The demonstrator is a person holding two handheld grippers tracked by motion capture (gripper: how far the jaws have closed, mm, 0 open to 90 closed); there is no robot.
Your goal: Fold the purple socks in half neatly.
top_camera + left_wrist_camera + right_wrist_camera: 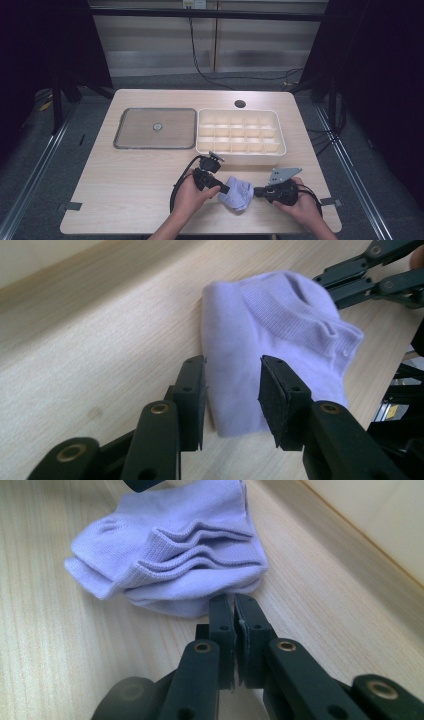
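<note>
Sock (237,193), pale lilac, folded into a small bundle, lies on the table (125,185) near the front edge, btwn the 2 grippers and just in front of the divided tray.

Going left to right in the high view: a flat grey lid (155,128) sits at the rear left w/ a small round knob at its centre, prob. parked there so the cream compartment tray (241,156) beside it stays open for loading. All visible cells look empty.

Left gripper (232,371) comes at the sock from its left; jaws parted, 1 pad each side of the fold's edge, nothing pinched yet. Looks set to bite that thick folded edge so the layers stay together when lifted.

Sock itself shows 3 or 4 stacked ribbed cuffs in the right gripper view (170,550), so it's likely a pair folded over.

Right gripper (235,611) sits at the sock's right side, jaws pressed together w/ no cloth btwn them, tips just short of or barely touching the bundle; can't tell which. Prob. acting as a stop so the bundle doesn't slide away from the left jaws.
</note>
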